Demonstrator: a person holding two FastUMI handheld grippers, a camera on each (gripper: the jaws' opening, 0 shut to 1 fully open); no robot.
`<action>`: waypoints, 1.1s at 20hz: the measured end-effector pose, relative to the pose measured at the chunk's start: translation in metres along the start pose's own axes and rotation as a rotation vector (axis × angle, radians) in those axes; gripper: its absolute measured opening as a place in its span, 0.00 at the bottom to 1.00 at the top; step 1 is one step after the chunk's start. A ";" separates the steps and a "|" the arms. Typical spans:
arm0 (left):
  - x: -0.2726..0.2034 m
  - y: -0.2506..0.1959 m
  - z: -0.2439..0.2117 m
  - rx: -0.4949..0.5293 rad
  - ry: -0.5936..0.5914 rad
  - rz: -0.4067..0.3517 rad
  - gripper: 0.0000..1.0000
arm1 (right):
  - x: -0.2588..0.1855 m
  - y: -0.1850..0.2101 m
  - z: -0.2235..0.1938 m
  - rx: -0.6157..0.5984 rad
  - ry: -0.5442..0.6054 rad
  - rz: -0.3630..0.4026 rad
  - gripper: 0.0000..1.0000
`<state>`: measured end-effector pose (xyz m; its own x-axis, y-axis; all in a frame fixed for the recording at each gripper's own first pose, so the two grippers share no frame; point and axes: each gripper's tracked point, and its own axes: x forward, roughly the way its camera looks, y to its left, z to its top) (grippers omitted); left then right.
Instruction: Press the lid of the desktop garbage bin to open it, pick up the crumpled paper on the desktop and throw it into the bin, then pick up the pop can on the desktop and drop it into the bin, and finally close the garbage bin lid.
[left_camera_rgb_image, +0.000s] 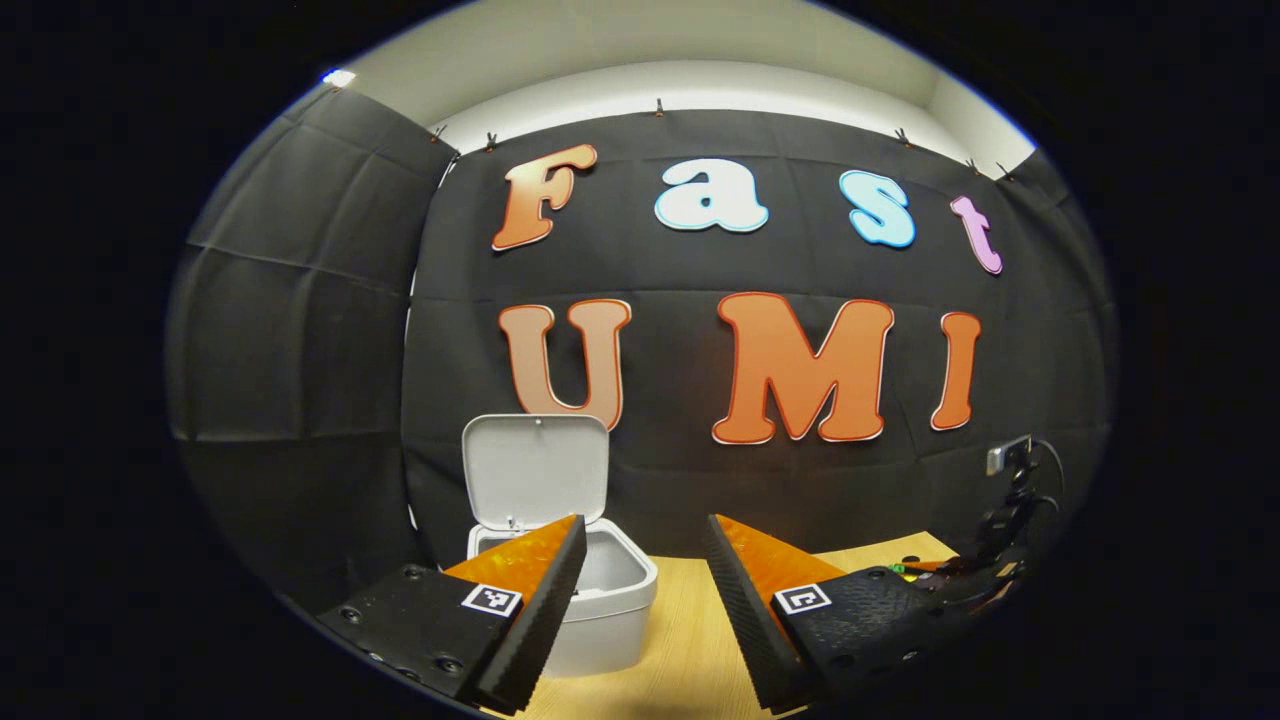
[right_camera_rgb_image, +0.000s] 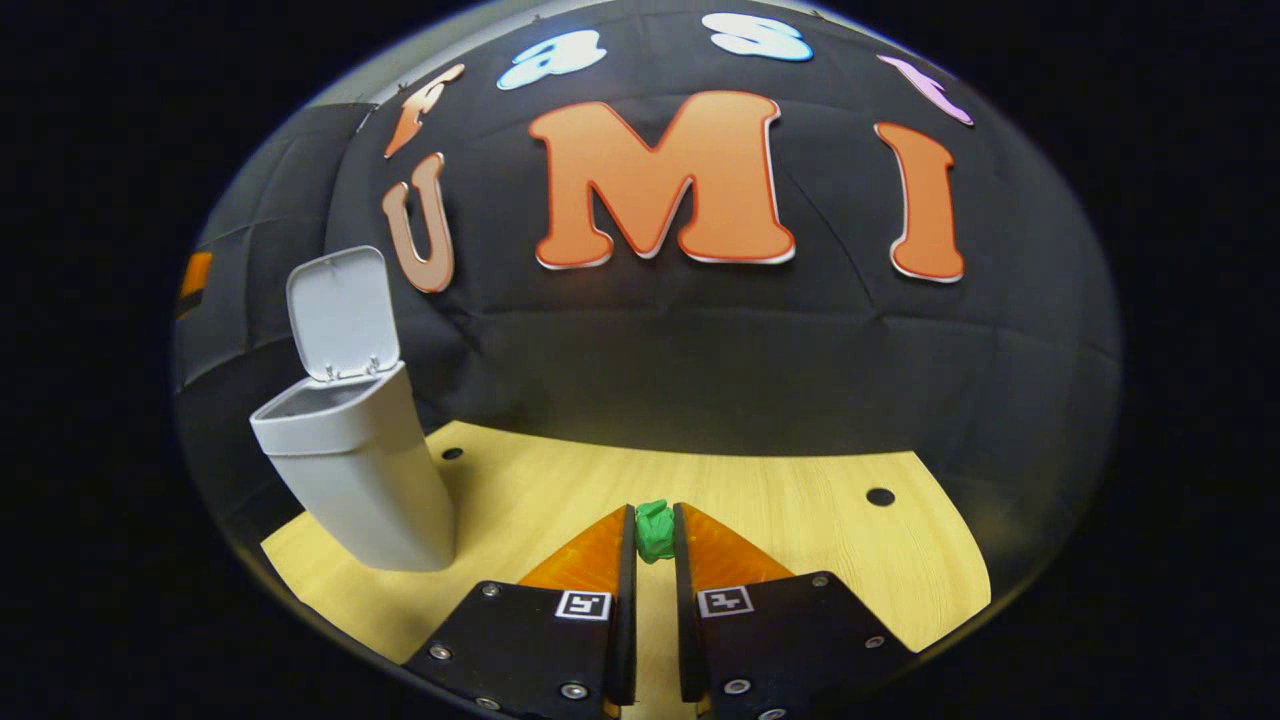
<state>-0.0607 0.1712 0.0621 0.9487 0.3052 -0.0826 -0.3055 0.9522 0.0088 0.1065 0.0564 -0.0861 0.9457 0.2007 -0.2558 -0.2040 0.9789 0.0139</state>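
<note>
The green crumpled paper (right_camera_rgb_image: 655, 531) is pinched between the fingertips of the right gripper (right_camera_rgb_image: 655, 540), held above the desktop (right_camera_rgb_image: 800, 520). The garbage bin (right_camera_rgb_image: 355, 470) is seen left of it, its lid (right_camera_rgb_image: 338, 312) raised. The left gripper (left_camera_rgb_image: 645, 560) is held spread wide beside the bin, level over the desktop.

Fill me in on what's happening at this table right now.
A person is clearing a wooden table with two handheld grippers. The garbage bin stands with its lid flipped up. The right gripper is shut on the green crumpled paper, away from the bin. The left gripper is open and holds nothing, near the bin.
</note>
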 end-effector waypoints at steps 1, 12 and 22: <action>-0.002 0.008 -0.002 -0.006 0.000 0.013 0.76 | 0.002 0.011 0.011 0.000 -0.019 0.027 0.17; -0.022 0.059 -0.015 -0.021 0.019 0.119 0.77 | 0.014 0.156 0.085 -0.020 -0.123 0.326 0.17; -0.049 0.098 -0.012 0.013 0.005 0.218 0.76 | 0.043 0.253 0.106 -0.018 -0.143 0.481 0.16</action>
<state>-0.1377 0.2495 0.0553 0.8598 0.5040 -0.0819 -0.5025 0.8637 0.0395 0.1227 0.3173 0.0092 0.7686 0.6335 -0.0891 -0.6284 0.7737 0.0808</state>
